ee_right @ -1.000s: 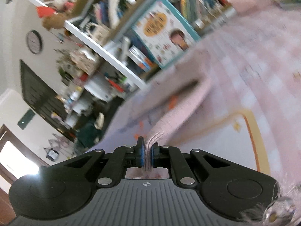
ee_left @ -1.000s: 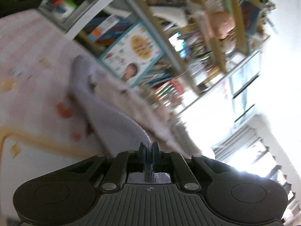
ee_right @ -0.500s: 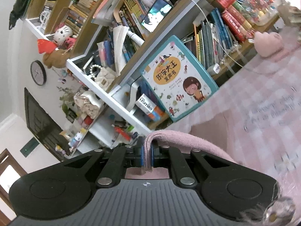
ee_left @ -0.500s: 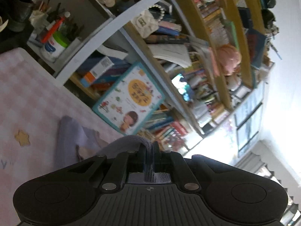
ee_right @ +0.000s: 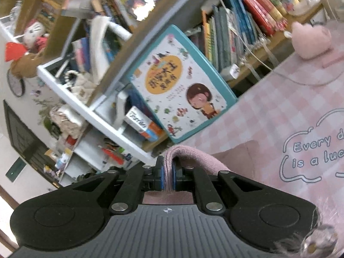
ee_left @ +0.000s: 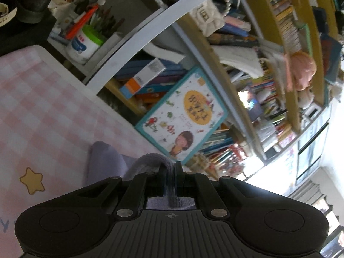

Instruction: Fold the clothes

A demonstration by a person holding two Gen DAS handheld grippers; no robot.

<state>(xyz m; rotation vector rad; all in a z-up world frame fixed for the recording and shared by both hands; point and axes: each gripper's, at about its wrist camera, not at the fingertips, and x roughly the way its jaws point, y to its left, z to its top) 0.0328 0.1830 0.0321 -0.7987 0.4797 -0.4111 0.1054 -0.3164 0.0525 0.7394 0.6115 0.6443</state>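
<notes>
- While both tongs are raised clear of the surface, each pinches one edge of the garment: L gripper has jaws closed to a thin slit on a bunched fold of garment; R gripper likewise, closed on the pink knit edge.
- Fabric arches up out of each pinch and drops away ahead of and below the tongs; a further part lies on the surface just ahead-left of L tong and ahead-right of R tong.
- Judgement: two-point hold at matching height suggests an edge being carried over for a fold, w/ cloth kept spread between tongs. Can't confirm which edge (hem vs. shoulder); most of the garment is hidden under the gripper bodies.
- Colour reads lilac in L view, pink in R view; prob. lighting, same item.
- Surface: pink-and-white checked cover below both tongs, w/ yellow star print left of L tong and outlined lettering right of R tong.
- Room: cluttered bookshelves directly ahead of both tongs; teal-framed children's book leaning against the shelf base, beyond the garment. Pink plush item far ahead-right of R tong; green-lidded tub ahead-left of L tong. Bright window to right of L tong.
- Risk noted: thin pinch, so slip is possible if the tongs pull apart.
</notes>
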